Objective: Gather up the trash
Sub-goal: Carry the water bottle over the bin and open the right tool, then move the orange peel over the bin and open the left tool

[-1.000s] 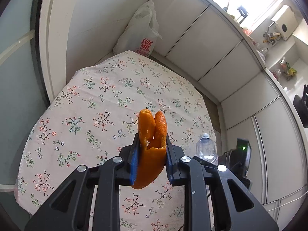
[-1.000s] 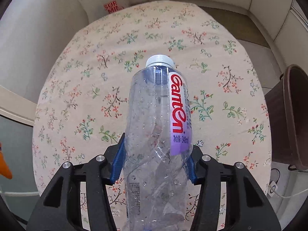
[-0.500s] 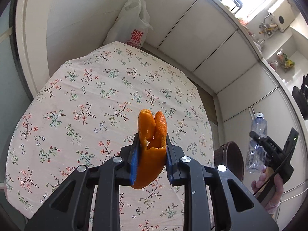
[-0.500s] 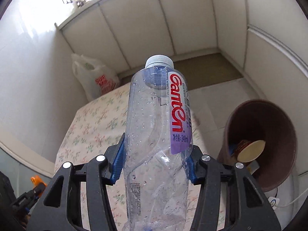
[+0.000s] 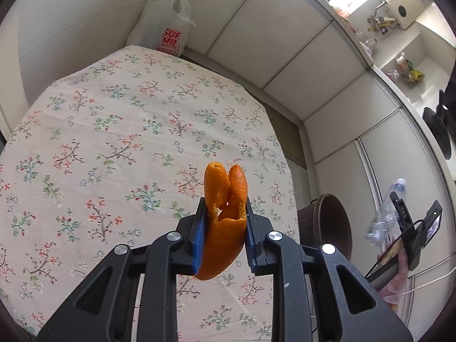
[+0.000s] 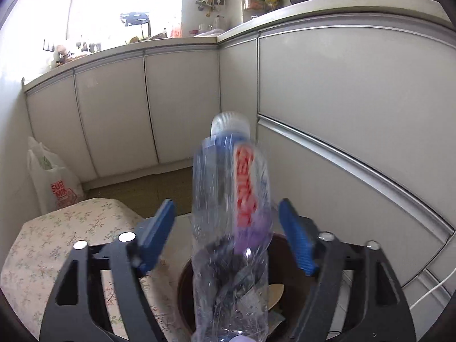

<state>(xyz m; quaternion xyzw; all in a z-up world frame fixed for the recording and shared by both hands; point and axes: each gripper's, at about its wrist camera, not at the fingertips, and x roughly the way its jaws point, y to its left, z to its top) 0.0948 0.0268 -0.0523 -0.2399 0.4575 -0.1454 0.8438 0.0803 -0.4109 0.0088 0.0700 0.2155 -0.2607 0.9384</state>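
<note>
Kitchen corner, floral table (image 5: 114, 148). Right gripper (image 6: 226, 236) opening, blurred bottle (image 6: 230, 199) probably dropping into bin (image 5: 332, 225) at six o'clock; left gripper (image 5: 222, 235) pinching orange peel (image 5: 223, 213), awaiting disposal.

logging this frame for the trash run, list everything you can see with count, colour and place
peel: 1, orange, clamped between the left gripper's pads above the table
bottle: 1, clear with red and purple label, white cap, blurred between the spread right fingers, over the bin
bin: 1, brown, on the floor beside the table, some trash inside
table: 1, floral cloth
bag: 1, white with red print, on the floor behind the table
cabinets: white, along the walls
counter: white, cluttered with kitchen things
left gripper: black, blue pads, shut on the peel
right gripper: black, blue pads, jaws opening
hand: 1, gloved, holding the right gripper
</note>
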